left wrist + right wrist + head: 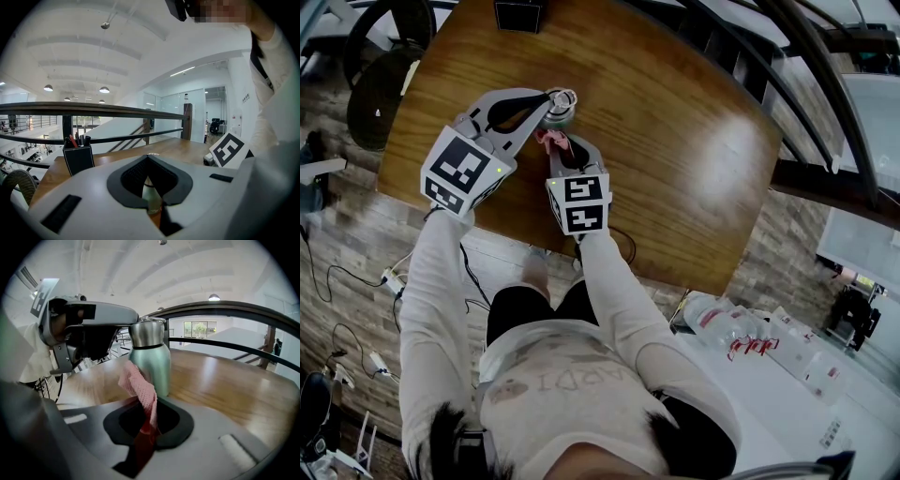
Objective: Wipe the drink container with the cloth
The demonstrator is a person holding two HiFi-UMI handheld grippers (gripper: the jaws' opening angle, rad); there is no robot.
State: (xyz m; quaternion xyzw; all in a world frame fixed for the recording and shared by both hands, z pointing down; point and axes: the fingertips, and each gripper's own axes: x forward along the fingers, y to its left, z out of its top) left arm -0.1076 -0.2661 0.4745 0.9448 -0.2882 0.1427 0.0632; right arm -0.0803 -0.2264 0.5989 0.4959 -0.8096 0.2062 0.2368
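Observation:
A mint-green drink bottle (558, 106) with a steel lid stands upright on the wooden table (675, 141), near its front-left part. My left gripper (546, 101) reaches in from the left, its jaws shut on the bottle's upper part. In the left gripper view a strip of the bottle (151, 194) shows between the pads. My right gripper (567, 152) sits just in front of the bottle, shut on a pink cloth (551, 141). In the right gripper view the cloth (138, 380) stands up from the right gripper (147, 423) and leans on the bottle's (151, 359) lower side.
A black pen holder (520, 14) stands at the table's far edge, also seen as the pen holder (78, 158) in the left gripper view. A dark railing (93, 110) runs behind the table. Black chairs (389, 56) stand at the left. A white surface with packets (750, 342) lies at the lower right.

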